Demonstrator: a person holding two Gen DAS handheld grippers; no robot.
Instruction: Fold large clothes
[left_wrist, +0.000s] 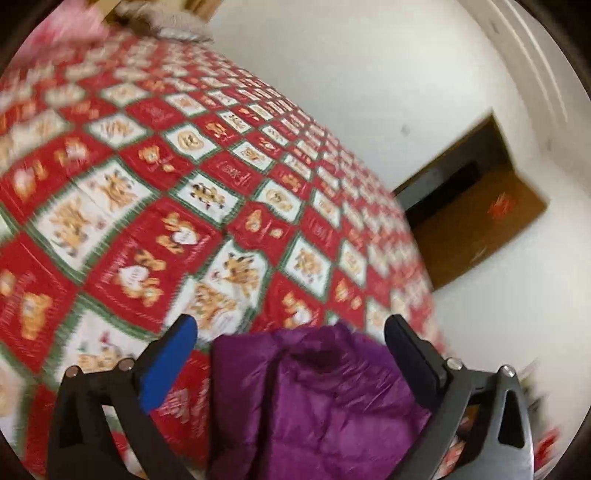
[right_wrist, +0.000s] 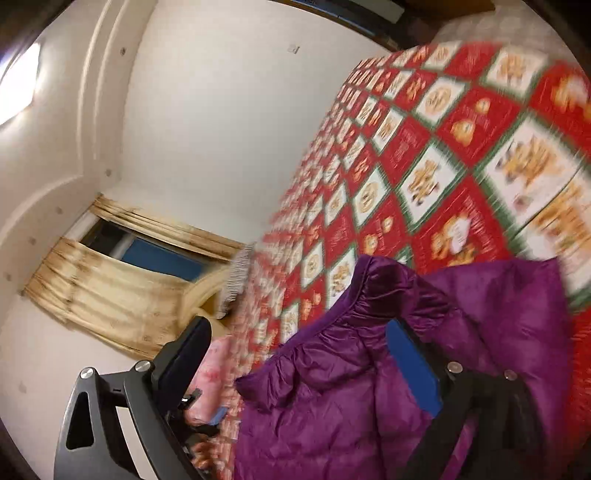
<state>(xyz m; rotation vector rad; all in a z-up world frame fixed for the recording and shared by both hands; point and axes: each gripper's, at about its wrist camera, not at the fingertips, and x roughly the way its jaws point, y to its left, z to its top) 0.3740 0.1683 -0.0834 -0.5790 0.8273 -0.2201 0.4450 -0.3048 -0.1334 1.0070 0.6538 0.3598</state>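
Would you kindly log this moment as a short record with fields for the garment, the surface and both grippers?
garment: purple puffy jacket, lying crumpled at the near edge of the bed
surface: bed with a red, white and green bear-print quilt
left gripper: open, jaws wide on either side of the jacket, pads not pressing it
right gripper: open, jacket between and under the jaws, not gripped
fold: not yet neat
background: white wall, curtained window
image quality: motion blur in both views

A shiny purple puffer jacket (right_wrist: 369, 387) lies rumpled on the red patterned bedspread (left_wrist: 221, 166).
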